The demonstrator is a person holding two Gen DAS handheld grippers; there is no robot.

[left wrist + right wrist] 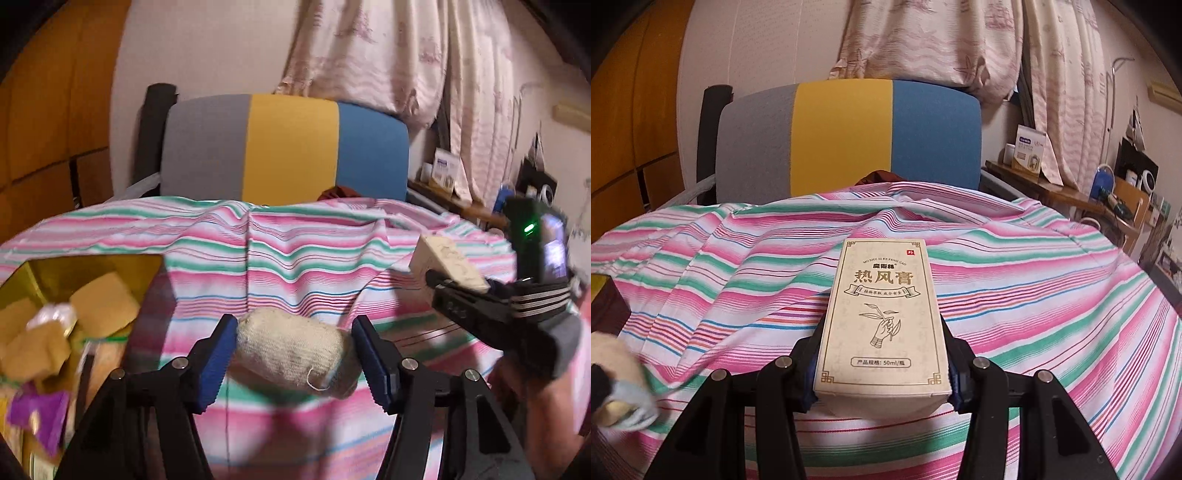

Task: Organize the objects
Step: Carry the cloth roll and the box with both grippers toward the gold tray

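A cream knitted bundle (pixel 291 352) sits between the blue pads of my left gripper (pixel 293 360), over the striped cloth (pixel 295 258); the left pad touches it, the right pad stands just off it. My right gripper (pixel 882 369) is shut on a beige medicine box (pixel 882 317) with Chinese print and holds it above the cloth (pixel 1034 295). The same box (pixel 447 262) and the right gripper (pixel 439 284) show at the right of the left wrist view. The bundle's edge (pixel 613 354) shows at the left of the right wrist view.
An open yellow box (pixel 22 284) with several small packets stands at the left. A grey, yellow and blue chair back (pixel 288 147) is behind the cloth. A cluttered wooden shelf (pixel 1071 192) and curtains (pixel 960 40) are at the right.
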